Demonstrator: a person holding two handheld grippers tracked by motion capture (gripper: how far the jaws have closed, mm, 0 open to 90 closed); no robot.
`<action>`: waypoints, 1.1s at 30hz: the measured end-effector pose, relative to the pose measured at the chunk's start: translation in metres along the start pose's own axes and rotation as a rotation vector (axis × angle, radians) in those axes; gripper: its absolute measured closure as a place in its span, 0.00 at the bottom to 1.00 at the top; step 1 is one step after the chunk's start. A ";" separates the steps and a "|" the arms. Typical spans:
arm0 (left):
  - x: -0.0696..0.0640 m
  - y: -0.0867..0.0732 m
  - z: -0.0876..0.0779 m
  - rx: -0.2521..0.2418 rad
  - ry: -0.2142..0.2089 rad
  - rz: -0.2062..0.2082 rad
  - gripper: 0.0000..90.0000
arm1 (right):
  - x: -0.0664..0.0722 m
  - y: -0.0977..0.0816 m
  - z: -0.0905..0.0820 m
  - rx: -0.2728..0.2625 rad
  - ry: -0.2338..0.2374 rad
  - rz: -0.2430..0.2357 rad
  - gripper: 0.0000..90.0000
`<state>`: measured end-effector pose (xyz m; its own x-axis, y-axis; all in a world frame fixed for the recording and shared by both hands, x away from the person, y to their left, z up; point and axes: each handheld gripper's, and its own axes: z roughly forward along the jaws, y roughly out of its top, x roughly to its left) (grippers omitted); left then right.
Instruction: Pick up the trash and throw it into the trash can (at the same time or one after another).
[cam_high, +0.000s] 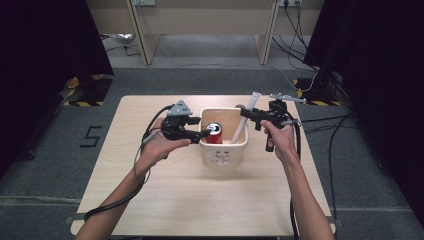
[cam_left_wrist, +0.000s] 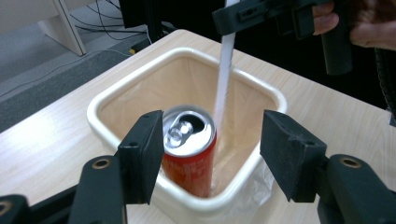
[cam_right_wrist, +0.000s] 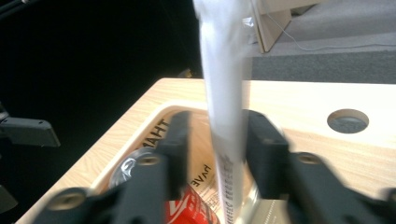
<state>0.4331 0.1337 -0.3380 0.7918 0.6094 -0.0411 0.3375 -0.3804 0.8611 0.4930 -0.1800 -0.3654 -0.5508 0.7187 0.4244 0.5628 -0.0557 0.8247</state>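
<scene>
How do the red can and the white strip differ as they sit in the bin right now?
The red can is short, round and upright against the bin wall; the white strip is long, flat and leans, its top sticking above the rim. The can is metal with an opened top; the strip looks like paper. Both reach inside the bin.

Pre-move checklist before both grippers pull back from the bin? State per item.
1. Red can inside the bin: ok, upright against the near wall.
2. Left gripper clear of the can: not ok, one jaw sits right beside it, contact cannot be told.
3. White strip released by the right gripper: cannot tell; it stands between the jaws, a gap shows on one side.
4. Strip's lower end in the bin: ok.
5. Bin steady on the table: ok, upright.
</scene>
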 end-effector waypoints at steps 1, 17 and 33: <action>0.001 -0.003 0.000 0.006 -0.001 0.001 0.44 | 0.000 0.000 0.000 0.000 0.000 0.000 0.55; 0.014 -0.044 -0.013 -0.005 0.017 -0.056 0.43 | -0.003 -0.001 -0.039 -0.043 -0.127 -0.092 0.31; 0.016 -0.074 -0.016 -0.036 0.029 -0.100 0.40 | 0.000 -0.033 -0.060 -0.011 -0.249 -0.206 0.22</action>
<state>0.4127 0.1829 -0.3945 0.7401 0.6628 -0.1134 0.3950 -0.2920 0.8710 0.4373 -0.2194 -0.3700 -0.4842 0.8630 0.1444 0.4474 0.1023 0.8885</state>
